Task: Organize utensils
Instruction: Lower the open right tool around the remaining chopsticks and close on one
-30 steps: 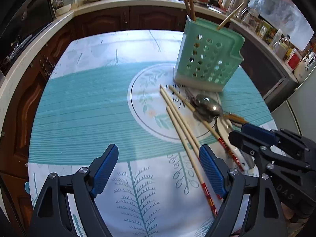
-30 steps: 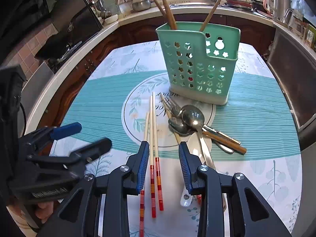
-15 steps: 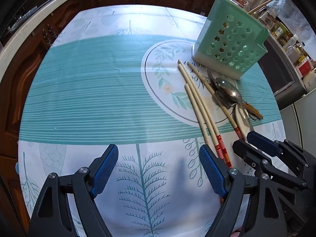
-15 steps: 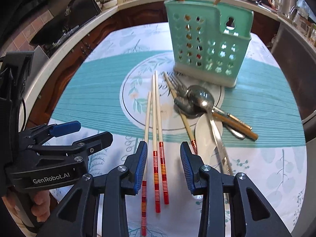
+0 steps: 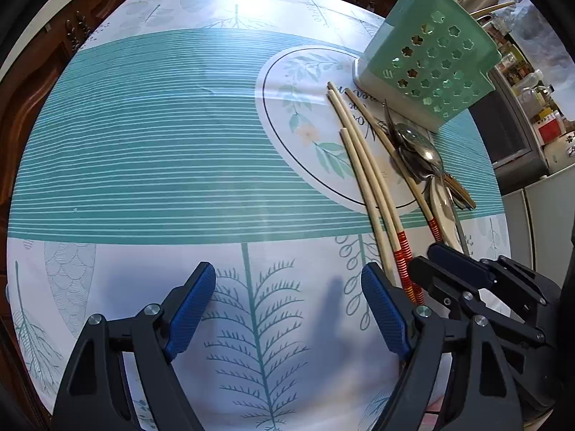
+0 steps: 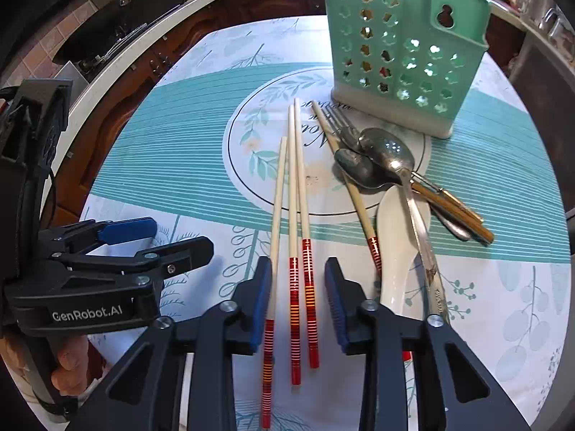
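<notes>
Right wrist view: the right gripper (image 6: 297,301) is being closed around three chopsticks (image 6: 294,215), light, stiff, slippery, near their red ends, before the holder (image 6: 406,54); the left gripper (image 5: 287,309) is being held apart.

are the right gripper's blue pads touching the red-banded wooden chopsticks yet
Cannot tell. In the right wrist view the right gripper straddles three red-banded wooden chopsticks, jaws closing; the left blue pad overlaps the leftmost chopstick, but contact isn't plain.

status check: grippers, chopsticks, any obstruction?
Right gripper closing around three chopsticks, not yet clamped. Left gripper open, empty. Fourth chopstick under spoons, beside holder.
</notes>
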Demonstrator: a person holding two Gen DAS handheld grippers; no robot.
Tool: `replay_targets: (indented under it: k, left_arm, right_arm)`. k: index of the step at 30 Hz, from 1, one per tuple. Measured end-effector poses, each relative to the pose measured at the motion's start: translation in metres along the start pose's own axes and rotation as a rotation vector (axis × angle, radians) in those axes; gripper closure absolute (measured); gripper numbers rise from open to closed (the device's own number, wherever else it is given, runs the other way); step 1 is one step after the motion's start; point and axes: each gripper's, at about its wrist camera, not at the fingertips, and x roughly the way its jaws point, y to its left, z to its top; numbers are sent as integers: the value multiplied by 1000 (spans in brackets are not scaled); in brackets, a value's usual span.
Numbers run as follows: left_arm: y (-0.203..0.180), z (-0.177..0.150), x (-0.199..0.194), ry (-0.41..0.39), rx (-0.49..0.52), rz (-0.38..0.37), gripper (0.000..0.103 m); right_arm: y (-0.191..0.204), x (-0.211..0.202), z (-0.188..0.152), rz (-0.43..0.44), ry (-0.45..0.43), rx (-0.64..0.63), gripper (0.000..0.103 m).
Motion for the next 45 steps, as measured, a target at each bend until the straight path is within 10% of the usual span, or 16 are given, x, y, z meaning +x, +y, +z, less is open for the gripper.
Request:
replay_targets:
  k: [31, 45]
  left_arm:
    - [-12, 14, -1, 62, 14, -4, 38]
    - [-47, 37, 29, 226, -7, 35, 66]
  right_arm:
    - [8, 42, 72, -107, 258, -266, 93]
    - [-57, -1, 48, 53, 206, 114, 97]
